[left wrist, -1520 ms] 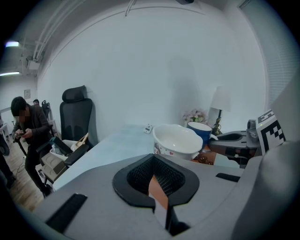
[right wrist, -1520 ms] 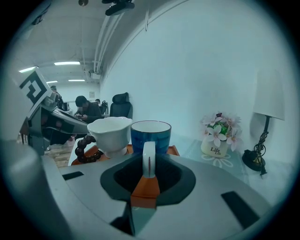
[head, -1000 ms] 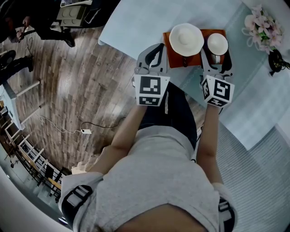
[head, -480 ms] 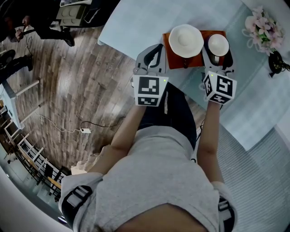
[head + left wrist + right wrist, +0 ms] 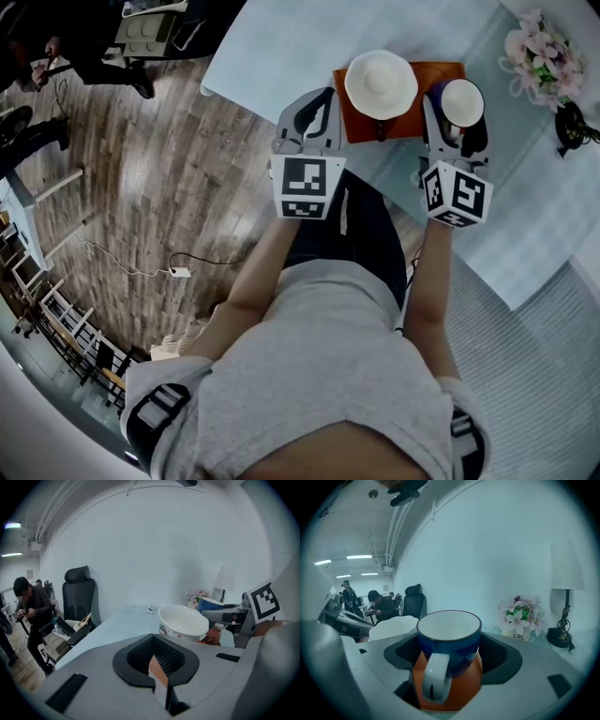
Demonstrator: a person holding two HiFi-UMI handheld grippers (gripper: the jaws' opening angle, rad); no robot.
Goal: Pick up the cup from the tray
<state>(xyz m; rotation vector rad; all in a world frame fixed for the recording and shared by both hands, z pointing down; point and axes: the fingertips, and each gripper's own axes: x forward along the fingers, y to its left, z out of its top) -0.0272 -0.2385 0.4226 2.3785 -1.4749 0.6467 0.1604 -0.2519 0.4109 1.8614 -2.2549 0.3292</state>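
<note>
Nearest the person, the left gripper (image 5: pixel 322 103) is seen w/ its jaws pressed together at the tray's (image 5: pixel 412 124) 9 o'clock edge. A sliver of orange is glimpsed btw. its pads, but whether the tray is nipped can't be told. The right gripper (image 5: pixel 457 112) is spread as wide as it goes, its jaws having just been opening, and the cup (image 5: pixel 449 641) is framed btw. them w/o being pressed. In the right gripper view dark gaps are left at the cup's 3 and 9 o'clock, and its handle is turned to 6 o'clock, toward the camera. The cup is found upright on the tray's 3 o'clock end, w/ orange showing under it. The approach is thus judged done, while closing, gripping and lifting are judged left to do. Only square markers, no words, are borne on the cubes (image 5: pixel 307 186). A white bowl (image 5: pixel 381 84) is set on the tray at the cup's 9 o'clock, and the small printed motif on its side can't be read. Farther off, at approx. 1 o'clock, a flower pot (image 5: pixel 518 636) is marked "Life".
</note>
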